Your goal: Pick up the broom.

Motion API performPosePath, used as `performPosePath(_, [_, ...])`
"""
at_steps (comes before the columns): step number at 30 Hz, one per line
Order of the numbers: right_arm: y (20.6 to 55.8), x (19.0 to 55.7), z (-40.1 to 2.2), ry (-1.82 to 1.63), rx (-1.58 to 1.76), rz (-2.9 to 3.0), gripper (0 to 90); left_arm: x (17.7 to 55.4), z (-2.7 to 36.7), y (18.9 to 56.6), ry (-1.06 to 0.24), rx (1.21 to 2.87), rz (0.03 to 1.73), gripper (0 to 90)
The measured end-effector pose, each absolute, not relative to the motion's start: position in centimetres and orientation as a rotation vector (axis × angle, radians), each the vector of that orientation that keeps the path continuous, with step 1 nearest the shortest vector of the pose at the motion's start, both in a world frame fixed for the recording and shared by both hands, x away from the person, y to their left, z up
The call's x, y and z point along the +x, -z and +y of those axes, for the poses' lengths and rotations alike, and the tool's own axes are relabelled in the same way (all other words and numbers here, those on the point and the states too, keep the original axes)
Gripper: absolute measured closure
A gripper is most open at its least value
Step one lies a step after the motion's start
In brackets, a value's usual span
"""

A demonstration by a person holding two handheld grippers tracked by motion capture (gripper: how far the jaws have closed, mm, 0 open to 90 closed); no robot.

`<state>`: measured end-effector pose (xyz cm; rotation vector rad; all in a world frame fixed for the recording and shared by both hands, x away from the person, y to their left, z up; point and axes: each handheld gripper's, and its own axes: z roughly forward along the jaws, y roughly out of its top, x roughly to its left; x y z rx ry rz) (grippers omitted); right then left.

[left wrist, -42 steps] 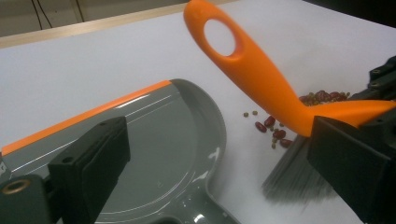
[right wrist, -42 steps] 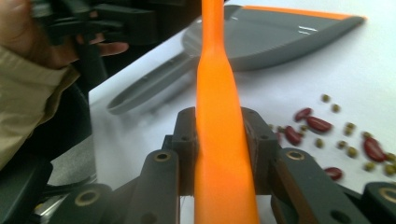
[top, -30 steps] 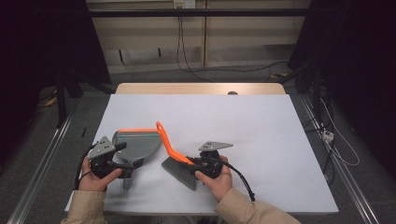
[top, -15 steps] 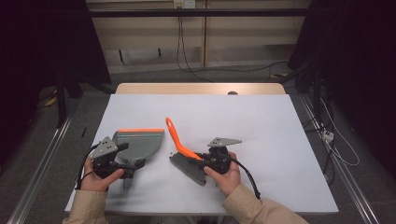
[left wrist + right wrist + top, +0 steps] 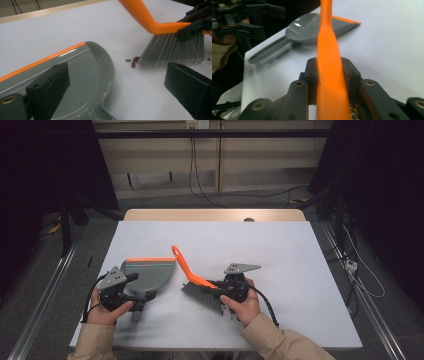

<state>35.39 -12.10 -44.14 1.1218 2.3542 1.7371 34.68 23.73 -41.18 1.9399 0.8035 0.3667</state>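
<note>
Dustpan handle hidden beneath left tongs in high view; brush bristles partly hidden behind right tongs. Since earlier frame, brush and right tongs shifted toward 3 o'clock; dustpan unmoved at 9 o'clock of brush on tabletop. Left gripper view alone resolves beans at bristle edge and left tongs wide apart, empty. Right gripper view: right tongs clamped on orange brush handle.

Orange brush tilted, by grey dustpan
</note>
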Motion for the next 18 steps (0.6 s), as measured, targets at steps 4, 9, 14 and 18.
performPosePath(4, [43.4, 35.3, -12.7, -1.774, 1.018, 2.409, 71.2, 34.7, 23.8, 41.2, -0.367, 1.940, 0.807, 6.0])
performPosePath(9, [43.1, 34.0, -13.5, -1.793, 0.947, 2.463, 71.2, 34.7, 23.8, 41.3, -0.365, 1.938, 0.811, 6.0])
performPosePath(14, [43.9, 32.8, -14.1, -1.809, 0.891, 2.543, 71.2, 34.7, 23.7, 41.3, -0.364, 1.942, 0.805, 5.9])
performPosePath(18, [44.6, 32.8, -14.8, -1.745, 0.829, 2.585, 71.1, 34.7, 23.7, 41.3, -0.362, 1.938, 0.811, 5.9])
